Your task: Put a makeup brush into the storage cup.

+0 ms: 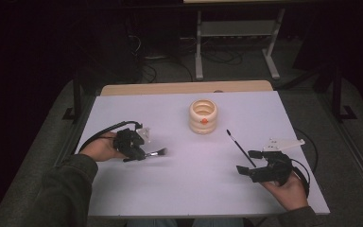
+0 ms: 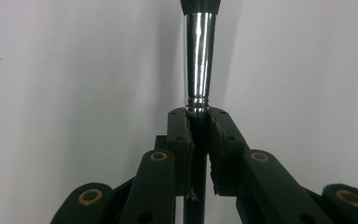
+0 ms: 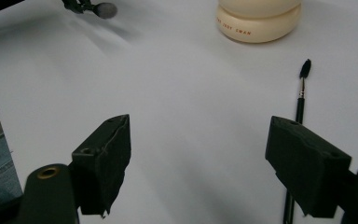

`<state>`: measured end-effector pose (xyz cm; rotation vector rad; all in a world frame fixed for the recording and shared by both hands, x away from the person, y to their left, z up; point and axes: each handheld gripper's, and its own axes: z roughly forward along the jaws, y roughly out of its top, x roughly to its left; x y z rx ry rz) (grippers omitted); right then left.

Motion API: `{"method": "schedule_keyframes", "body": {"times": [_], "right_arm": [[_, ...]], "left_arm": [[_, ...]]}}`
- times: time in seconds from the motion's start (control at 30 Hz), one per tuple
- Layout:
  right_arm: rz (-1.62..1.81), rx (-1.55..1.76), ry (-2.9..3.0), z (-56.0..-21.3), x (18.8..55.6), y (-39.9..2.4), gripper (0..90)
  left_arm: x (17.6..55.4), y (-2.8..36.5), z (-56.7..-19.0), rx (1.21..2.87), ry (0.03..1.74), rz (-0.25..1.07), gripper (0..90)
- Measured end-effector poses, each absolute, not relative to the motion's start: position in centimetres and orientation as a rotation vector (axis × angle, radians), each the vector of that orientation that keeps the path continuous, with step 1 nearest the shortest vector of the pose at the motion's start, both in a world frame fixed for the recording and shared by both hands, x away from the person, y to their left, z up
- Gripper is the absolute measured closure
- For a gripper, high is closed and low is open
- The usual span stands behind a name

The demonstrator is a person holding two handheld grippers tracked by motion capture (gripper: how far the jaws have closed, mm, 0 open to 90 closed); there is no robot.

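Brushes are being gathered, it seems, for the cream ringed holder (image 1: 203, 116) standing near the far edge of the tabletop (image 1: 184, 184), slightly right of centre. 1 brush, the fluffy makeup brush (image 1: 154, 153), is clenched by the left tongs (image 1: 133, 151) near the left edge; in the left gripper view its handle is pinched between the pads just below the chrome ferrule (image 2: 199, 60), with the bristle end pointing toward the middle. The pick-up step is judged done for this brush. The right tongs (image 1: 250, 162) are released and spread wide near the right edge, with the thin black brush (image 1: 240, 148) lying on the tabletop beside 1 jaw, untouched. Next, the held brush would have to be carried to the holder, tipped upright and lowered into its opening before release.
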<state>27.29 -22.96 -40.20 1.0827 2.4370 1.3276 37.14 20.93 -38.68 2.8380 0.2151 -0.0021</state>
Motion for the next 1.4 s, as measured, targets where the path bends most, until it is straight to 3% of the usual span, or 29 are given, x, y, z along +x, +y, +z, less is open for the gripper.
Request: {"method": "schedule_keyframes", "body": {"times": [0.6,1.4], "right_arm": [[1.392,1.016,2.497,-39.4,27.4,-20.9,20.9],[1.454,0.877,2.553,-37.6,27.7,-17.9,20.6]], "left_arm": [[32.8,21.0,-37.0,2.543,0.272,-0.014,79.8],[30.6,19.9,-35.7,2.353,0.260,-0.045,79.8]]}}
